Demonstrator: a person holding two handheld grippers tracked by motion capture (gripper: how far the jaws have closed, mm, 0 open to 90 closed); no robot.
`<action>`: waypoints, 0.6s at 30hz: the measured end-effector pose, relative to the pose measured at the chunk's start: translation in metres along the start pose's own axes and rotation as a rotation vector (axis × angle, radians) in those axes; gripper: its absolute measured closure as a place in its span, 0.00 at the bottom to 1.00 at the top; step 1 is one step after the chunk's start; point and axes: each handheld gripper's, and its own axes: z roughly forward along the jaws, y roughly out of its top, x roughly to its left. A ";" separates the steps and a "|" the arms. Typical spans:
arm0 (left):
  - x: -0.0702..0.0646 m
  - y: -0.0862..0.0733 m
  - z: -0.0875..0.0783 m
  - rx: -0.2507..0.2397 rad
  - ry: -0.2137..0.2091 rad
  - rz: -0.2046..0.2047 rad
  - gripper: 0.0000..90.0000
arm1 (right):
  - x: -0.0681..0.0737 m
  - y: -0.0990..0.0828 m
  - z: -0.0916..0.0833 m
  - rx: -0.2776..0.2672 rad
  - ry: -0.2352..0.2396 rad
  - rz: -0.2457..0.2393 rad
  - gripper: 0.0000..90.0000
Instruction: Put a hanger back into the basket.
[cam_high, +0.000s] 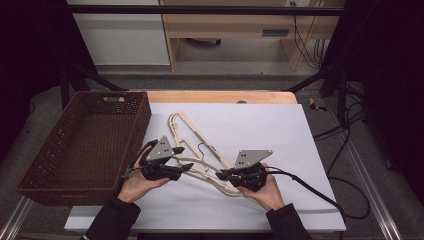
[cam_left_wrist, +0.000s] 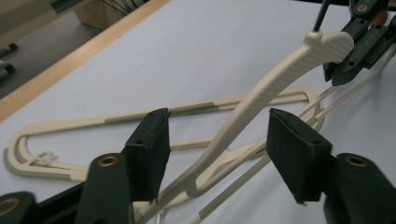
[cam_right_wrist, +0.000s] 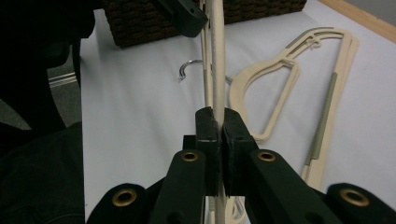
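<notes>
- Right gripper (cam_right_wrist: 218, 126) is clamped on the lifted cream hanger (cam_right_wrist: 216, 56), just right of the wicker basket (cam_high: 85, 145).
- Left gripper (cam_left_wrist: 219, 154) has its jaws apart around that hanger's arm, pads not pressing.
- A second hanger (cam_high: 187, 131) lies flat beside the basket.

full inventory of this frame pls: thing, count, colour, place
Clothes hangers: at least two, cream plastic with metal hooks, overlapping on the sheet; one lifted, the other flat.
Wicker basket: one, dark brown, left edge of the table.
Sheet: one, white, covering the table.
Table: one, light wood, edge showing at the far side.
Cables: several, black, on the floor to the right.
Right gripper: black, shut on the lifted hanger's arm.
Left gripper: black, fingers either side of the lifted hanger, not pressing.
Hands: two, dark sleeves, at the near edge.
</notes>
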 end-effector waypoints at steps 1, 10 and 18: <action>-0.001 -0.001 0.002 0.013 0.000 0.008 0.55 | 0.000 0.000 0.000 0.005 0.010 -0.002 0.97; -0.005 0.000 0.002 0.102 -0.030 0.044 0.76 | 0.000 -0.002 0.004 0.019 0.004 -0.012 0.96; -0.015 0.004 -0.001 0.103 -0.052 0.048 0.88 | -0.004 -0.005 -0.002 -0.035 -0.134 0.009 0.81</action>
